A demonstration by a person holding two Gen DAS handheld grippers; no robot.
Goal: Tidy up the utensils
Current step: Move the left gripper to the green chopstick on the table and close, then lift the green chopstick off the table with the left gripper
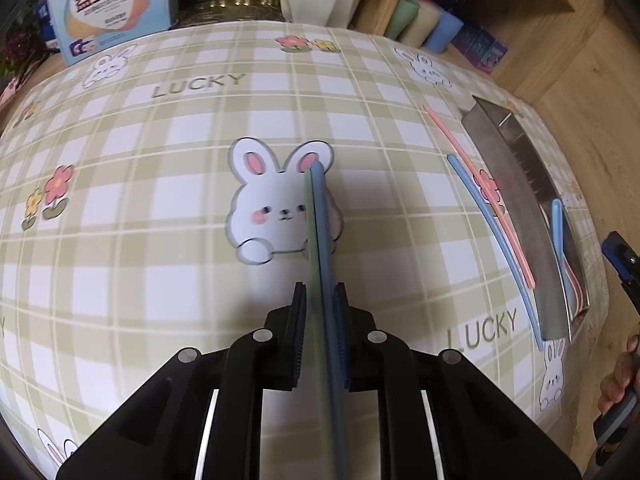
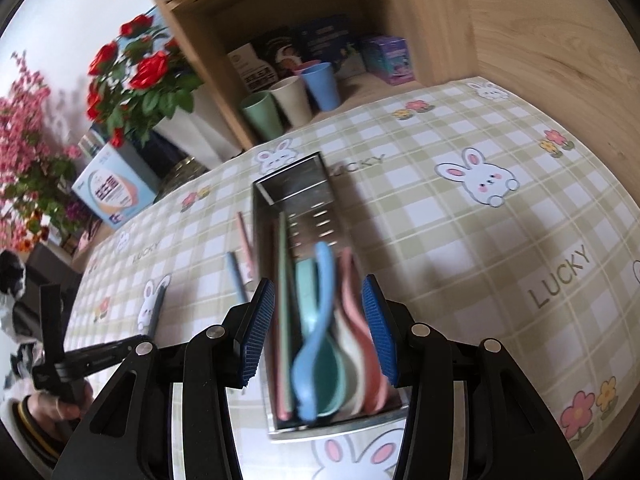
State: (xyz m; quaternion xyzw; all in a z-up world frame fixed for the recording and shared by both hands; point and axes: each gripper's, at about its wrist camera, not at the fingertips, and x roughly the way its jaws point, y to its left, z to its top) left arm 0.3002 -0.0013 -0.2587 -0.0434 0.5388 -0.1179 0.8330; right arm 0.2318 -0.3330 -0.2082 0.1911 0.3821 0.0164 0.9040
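Observation:
My left gripper (image 1: 320,292) is shut on two chopsticks, a green one (image 1: 309,216) and a blue one (image 1: 320,208), whose tips point out over a bunny print. To its right a pink chopstick (image 1: 480,192) and a blue chopstick (image 1: 492,232) lie on the cloth beside a long metal tray (image 1: 516,208). My right gripper (image 2: 318,284) hovers open over that tray (image 2: 296,178), with nothing pressed between its pads. The tray holds a blue spoon (image 2: 320,320), a green spoon (image 2: 324,384), pale and pink spoons (image 2: 360,344), and a green chopstick (image 2: 283,280).
A checked bunny tablecloth (image 2: 460,240) covers the table. At the back a wooden shelf holds three cups (image 2: 292,100) and boxes. A blue carton (image 2: 116,192) and red flowers (image 2: 136,76) stand at the back left. A hand (image 2: 60,400) grips the left tool.

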